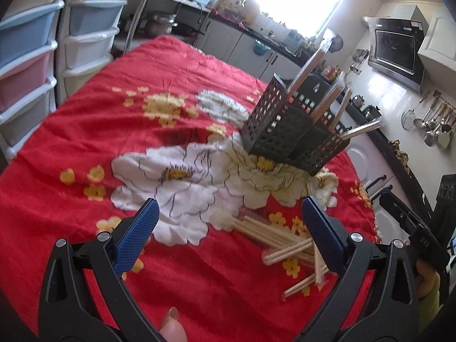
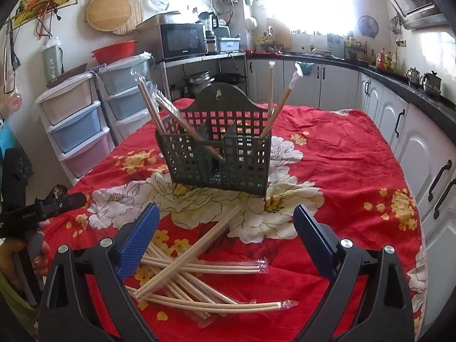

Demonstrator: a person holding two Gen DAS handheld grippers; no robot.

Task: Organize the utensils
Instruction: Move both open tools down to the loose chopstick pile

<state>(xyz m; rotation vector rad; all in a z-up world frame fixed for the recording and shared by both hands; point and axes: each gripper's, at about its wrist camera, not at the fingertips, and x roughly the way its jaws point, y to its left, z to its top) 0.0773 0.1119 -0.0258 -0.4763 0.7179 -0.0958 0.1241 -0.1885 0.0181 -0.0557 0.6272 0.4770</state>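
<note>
A dark green perforated utensil caddy (image 2: 219,154) stands on the red flowered tablecloth (image 2: 342,171), with several wrapped chopsticks (image 2: 272,85) standing in its compartments. It also shows in the left wrist view (image 1: 287,131). A loose pile of wrapped wooden chopsticks (image 2: 193,270) lies on the cloth in front of it, under my right gripper (image 2: 225,236), which is open and empty. My left gripper (image 1: 228,228) is open and empty, with the pile (image 1: 285,242) by its right finger.
Plastic drawer units (image 2: 77,131) stand at the table's left. White cabinets with a black counter (image 2: 413,131) run along the right. The other gripper's body shows at the left edge in the right wrist view (image 2: 42,208).
</note>
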